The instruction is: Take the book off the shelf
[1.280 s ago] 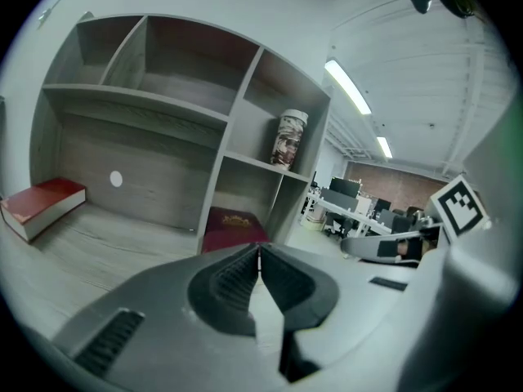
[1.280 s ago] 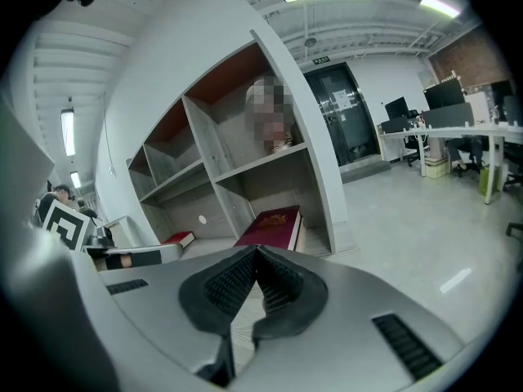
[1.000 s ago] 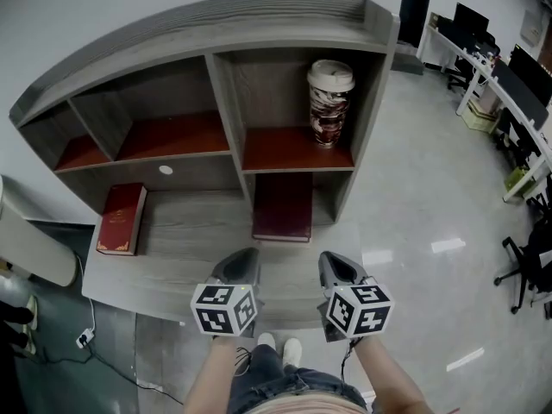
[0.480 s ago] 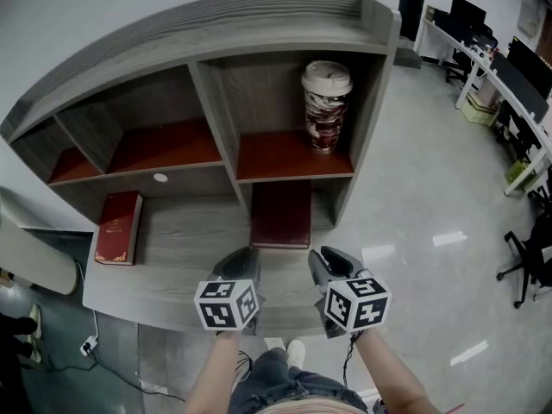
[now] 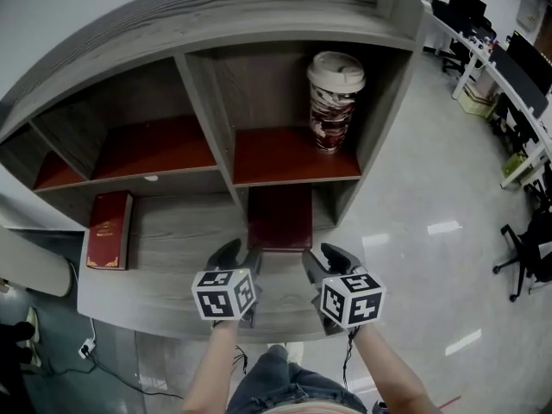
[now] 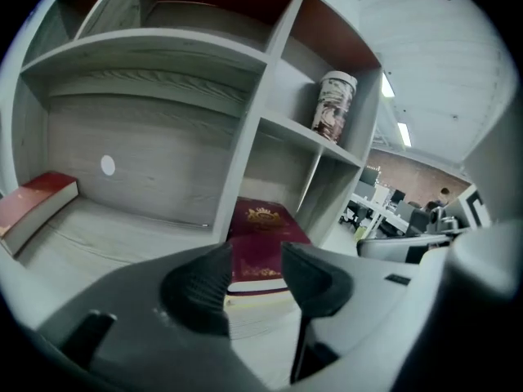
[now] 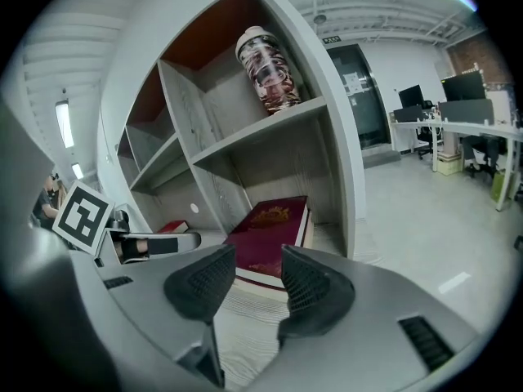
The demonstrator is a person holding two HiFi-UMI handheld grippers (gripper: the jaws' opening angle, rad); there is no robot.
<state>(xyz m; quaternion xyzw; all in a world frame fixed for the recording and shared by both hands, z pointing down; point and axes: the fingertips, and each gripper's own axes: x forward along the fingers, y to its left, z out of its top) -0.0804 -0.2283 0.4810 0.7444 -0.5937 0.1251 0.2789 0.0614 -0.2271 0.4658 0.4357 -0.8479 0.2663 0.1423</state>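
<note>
Grey wood makes up the big shelf (image 5: pixel 259 15) and the flat desk top (image 5: pixel 172 266) under it. A shiny pale floor (image 5: pixel 431 188) runs off to the right.

The dark red book (image 5: pixel 279 216) lies flat in the bottom right box of the shelf, cover up, with gold print on the cover. Its near end pokes out a little past the front of the box, toward the person.

The left gripper (image 5: pixel 240 253) is low over the desk top, just in front of the book's near left corner. Its jaws are opening. In the left gripper view the book's near end shows in the gap past the tips, but the pads do not touch it and nothing is pinched. The right gripper (image 5: pixel 321 255) is just beside the book's near right corner. Its jaws are opening too, spread apart with nothing held between them. In the right gripper view the book lies just ahead of the tips. The two grippers are side by side, near each other, each with its black and white cube facing up.

Right above the book is a red-brown board (image 5: pixel 293 155), and a tall cup (image 5: pixel 335 102) with a pale lid stands upright on it.

Off to the left, well apart from the dark book, a bright red book (image 5: pixel 107 229) lies flat on the desk top, near a small white dot (image 5: pixel 152 178) on the back wall.

Far away on the right stand white desks (image 5: pixel 496 76) with dark screens, and black chairs (image 5: pixel 522 257) on the floor.
</note>
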